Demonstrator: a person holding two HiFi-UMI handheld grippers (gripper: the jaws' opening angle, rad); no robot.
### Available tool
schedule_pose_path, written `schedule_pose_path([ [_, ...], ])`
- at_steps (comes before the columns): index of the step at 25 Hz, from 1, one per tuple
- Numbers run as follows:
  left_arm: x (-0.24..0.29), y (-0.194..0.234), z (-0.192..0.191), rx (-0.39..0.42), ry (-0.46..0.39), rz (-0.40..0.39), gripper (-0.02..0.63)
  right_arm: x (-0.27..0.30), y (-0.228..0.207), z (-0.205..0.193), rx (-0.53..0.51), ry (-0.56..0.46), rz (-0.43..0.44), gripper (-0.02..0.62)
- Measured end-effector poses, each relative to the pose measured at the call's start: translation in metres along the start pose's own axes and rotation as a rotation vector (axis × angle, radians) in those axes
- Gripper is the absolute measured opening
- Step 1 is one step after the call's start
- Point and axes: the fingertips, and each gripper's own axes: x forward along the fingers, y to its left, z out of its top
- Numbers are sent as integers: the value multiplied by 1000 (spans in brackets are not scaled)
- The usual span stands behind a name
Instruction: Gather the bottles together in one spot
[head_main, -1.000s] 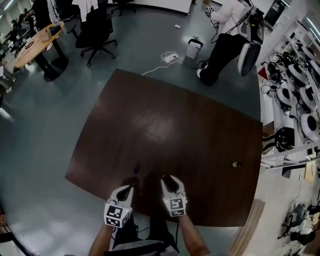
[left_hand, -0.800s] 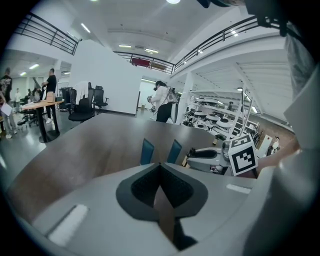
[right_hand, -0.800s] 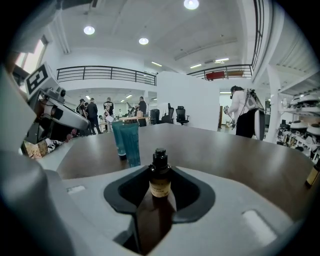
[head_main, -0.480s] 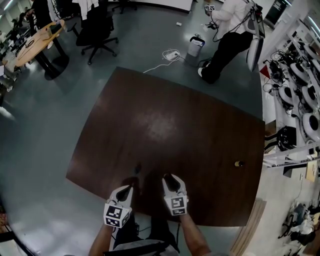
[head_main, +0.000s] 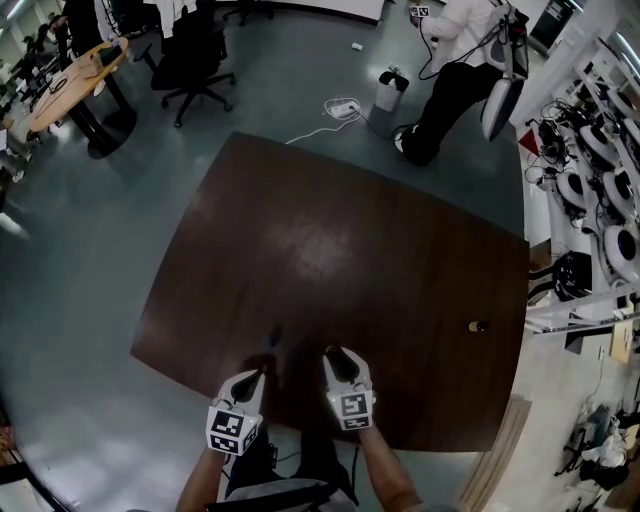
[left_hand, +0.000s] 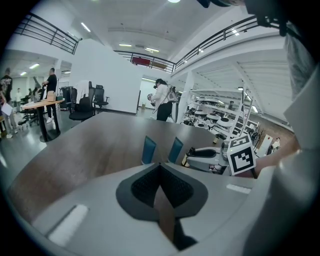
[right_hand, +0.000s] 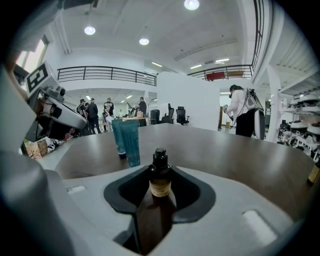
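A small brown bottle (right_hand: 160, 181) with a black cap stands between the jaws of my right gripper (right_hand: 160, 172), whose pads press its sides. In the head view this gripper (head_main: 334, 354) sits near the front edge of the dark table (head_main: 330, 230). My left gripper (head_main: 262, 376) is just to its left, and its jaws (left_hand: 160, 167) meet at the tips with nothing in them. Two teal tubes (left_hand: 149, 150) stand upright just ahead of both grippers (right_hand: 131, 141). Another small bottle (head_main: 474, 327) stands alone near the table's right edge (right_hand: 314, 175).
A person (head_main: 455, 70) stands beyond the table's far right corner beside a small bin (head_main: 388, 95). An office chair (head_main: 195, 60) and a round wooden table (head_main: 70, 85) are at the far left. Shelves of equipment (head_main: 600, 200) line the right side.
Both grippers, the held bottle and the tubes stay where they were. Only the person beyond the table has shifted a little.
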Motion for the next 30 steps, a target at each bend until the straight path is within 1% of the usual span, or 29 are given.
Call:
schedule_pose_path([
  [5,-4,-2,-2,4,2,0,2,-3,3,-2,20,-2,0,144],
  [10,-9,-4,3,14,-8,-1,1,-8,3,1,31,-11,-8,222],
  [14,-13,-9,6,27,-14,-11,1,-21,3,8,48,-30,-28,224],
  [15,-13,-11,7,32,-15,-16,1,-24,2,11,57,-36,-31,214],
  [20,-14,-23,16,50,-33,-46,0,-48,-1,24,91,-75,-62,94],
  [22,-12,-30,17,58,-34,-59,2,-60,-4,26,104,-84,-79,75],
  [24,-10,-39,20,72,-35,-78,2,-70,-9,28,115,-92,-99,30],
  [25,-8,-43,22,79,-36,-89,0,-75,-11,28,120,-95,-110,18],
  [30,0,-69,34,110,-49,-144,2,-101,-22,25,155,-104,-163,3],
])
